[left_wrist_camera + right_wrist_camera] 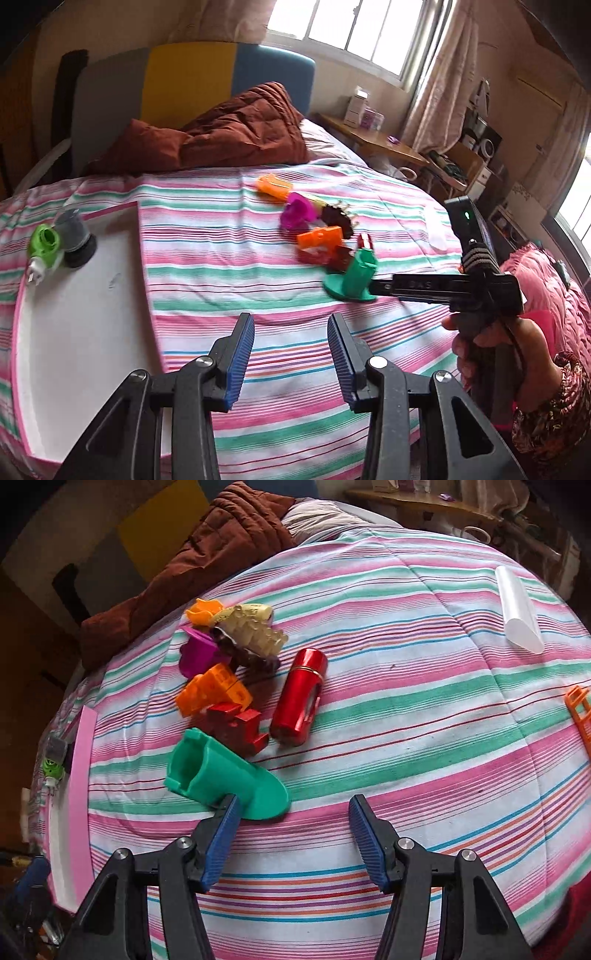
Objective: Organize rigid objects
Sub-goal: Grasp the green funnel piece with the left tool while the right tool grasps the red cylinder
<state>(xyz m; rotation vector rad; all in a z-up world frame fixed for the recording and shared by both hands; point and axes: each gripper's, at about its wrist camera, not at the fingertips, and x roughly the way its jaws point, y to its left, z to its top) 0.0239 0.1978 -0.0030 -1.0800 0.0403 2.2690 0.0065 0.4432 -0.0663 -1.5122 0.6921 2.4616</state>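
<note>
A pile of small plastic parts lies on the striped bed: a teal holder (221,775) on its side, a red block (236,725), an orange block (212,694), a magenta piece (197,653), a beige clip (251,631) and a red metal cylinder (299,698). The teal holder (351,277) also shows in the left wrist view. My right gripper (291,808) is open, its left fingertip touching the teal holder's base. My left gripper (291,328) is open and empty above the sheet. A white tray (81,332) holds a green part (46,245) and a grey part (72,236).
A brown quilt (229,129) lies at the head of the bed. A white tube (517,609) and an orange grid piece (580,716) lie at the right. A wooden desk (373,140) and cluttered shelves stand beyond the bed.
</note>
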